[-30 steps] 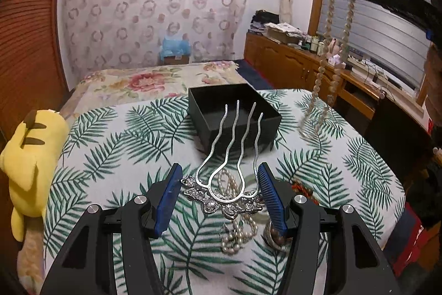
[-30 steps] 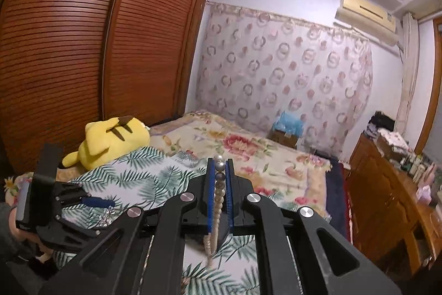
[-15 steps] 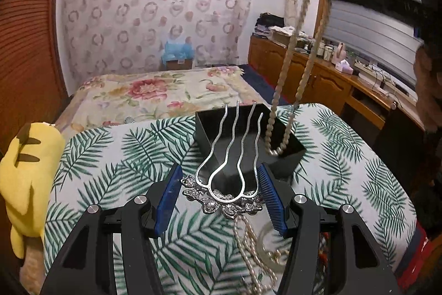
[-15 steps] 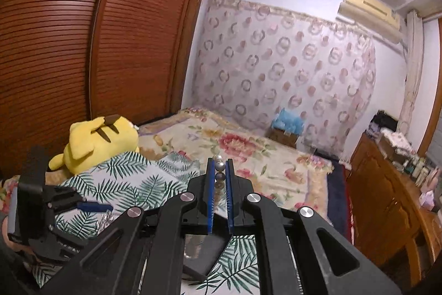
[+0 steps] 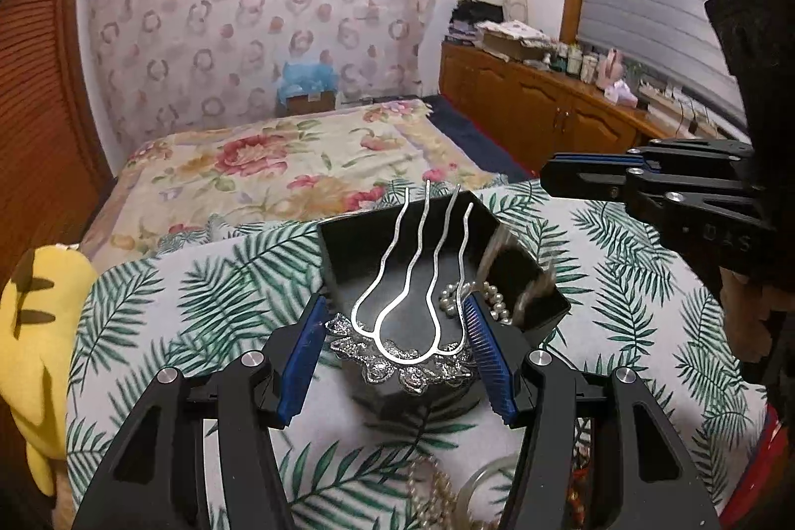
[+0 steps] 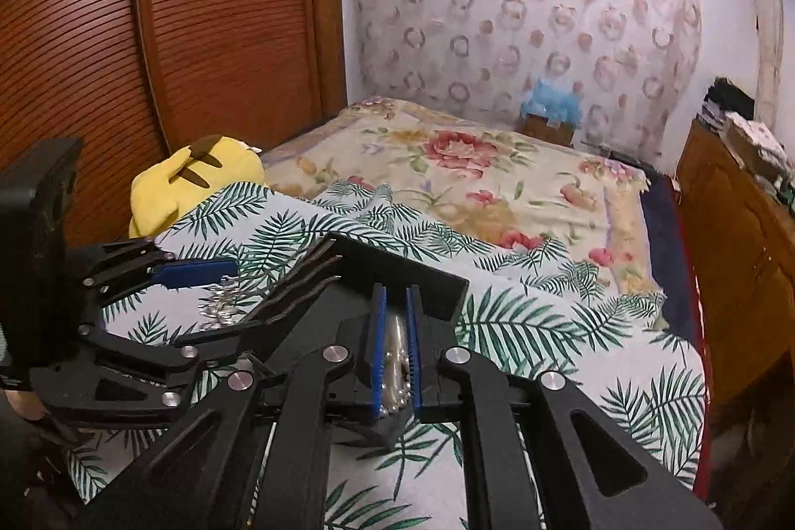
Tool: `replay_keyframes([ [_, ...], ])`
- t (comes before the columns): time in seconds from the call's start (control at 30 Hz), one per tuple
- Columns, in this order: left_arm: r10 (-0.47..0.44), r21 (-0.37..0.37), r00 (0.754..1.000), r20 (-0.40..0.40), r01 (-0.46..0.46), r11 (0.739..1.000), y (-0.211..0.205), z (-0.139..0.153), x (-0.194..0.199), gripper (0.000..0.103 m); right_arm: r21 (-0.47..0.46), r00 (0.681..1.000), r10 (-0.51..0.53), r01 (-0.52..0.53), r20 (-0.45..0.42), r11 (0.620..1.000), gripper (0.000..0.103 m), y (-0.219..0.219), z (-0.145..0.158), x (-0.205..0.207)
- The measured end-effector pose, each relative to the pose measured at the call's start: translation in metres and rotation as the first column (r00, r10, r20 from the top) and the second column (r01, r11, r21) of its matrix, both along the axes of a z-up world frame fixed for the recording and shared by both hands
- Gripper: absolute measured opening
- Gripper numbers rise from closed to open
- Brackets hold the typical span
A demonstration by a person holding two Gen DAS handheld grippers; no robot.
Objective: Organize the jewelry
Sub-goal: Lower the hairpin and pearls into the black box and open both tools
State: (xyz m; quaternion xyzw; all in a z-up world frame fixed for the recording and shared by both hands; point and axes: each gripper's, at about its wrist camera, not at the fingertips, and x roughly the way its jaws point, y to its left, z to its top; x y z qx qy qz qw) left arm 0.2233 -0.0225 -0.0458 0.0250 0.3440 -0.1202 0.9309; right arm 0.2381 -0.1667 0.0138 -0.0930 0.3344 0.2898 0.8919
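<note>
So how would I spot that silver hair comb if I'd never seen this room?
Find the bed spread with the palm-leaf cloth, then the open black box sitting on it. The silver hair comb hangs over that box, clamped in the left hand-held gripper. Unlike the pearl necklace lying inside the box, it has four long wavy prongs and an ornate flowered base.

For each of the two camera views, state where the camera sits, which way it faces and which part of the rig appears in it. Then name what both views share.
Left wrist: on the left gripper, facing along its fingers at the silver hair comb it holds over the black box; the right gripper enters from the right.
Right wrist: on the right gripper, fingers nearly closed around falling pearls, facing the bed; the left gripper shows at left.
Shared: box, leaf-print cloth, yellow plush.
</note>
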Motion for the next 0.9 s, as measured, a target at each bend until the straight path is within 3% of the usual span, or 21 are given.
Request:
replay_keyframes([
  [0.07,-0.010,0.017,1.000,-0.015,0.011,1.000,-0.008,-0.004,0.006,0.054,0.006,1.000,-0.008,0.008,0.005,1.000,0.021,-0.007,0.000,-0.003],
  [0.4,0.004,0.078,0.998,-0.061,0.001,0.997,-0.026,-0.020,0.035,0.055,0.029,1.000,-0.007,0.006,0.019,1.000,0.021,-0.032,-0.006,-0.032],
  [0.5,-0.001,0.068,0.999,-0.046,0.004,0.998,-0.028,-0.017,0.033,0.066,0.023,1.000,-0.001,0.000,0.024,1.000,0.021,-0.035,-0.011,-0.043],
  [0.9,-0.033,0.038,0.999,-0.016,0.033,0.999,-0.021,-0.002,-0.025,0.066,0.098,1.000,-0.001,0.003,-0.026,0.995,0.021,-0.050,-0.036,-0.094],
])
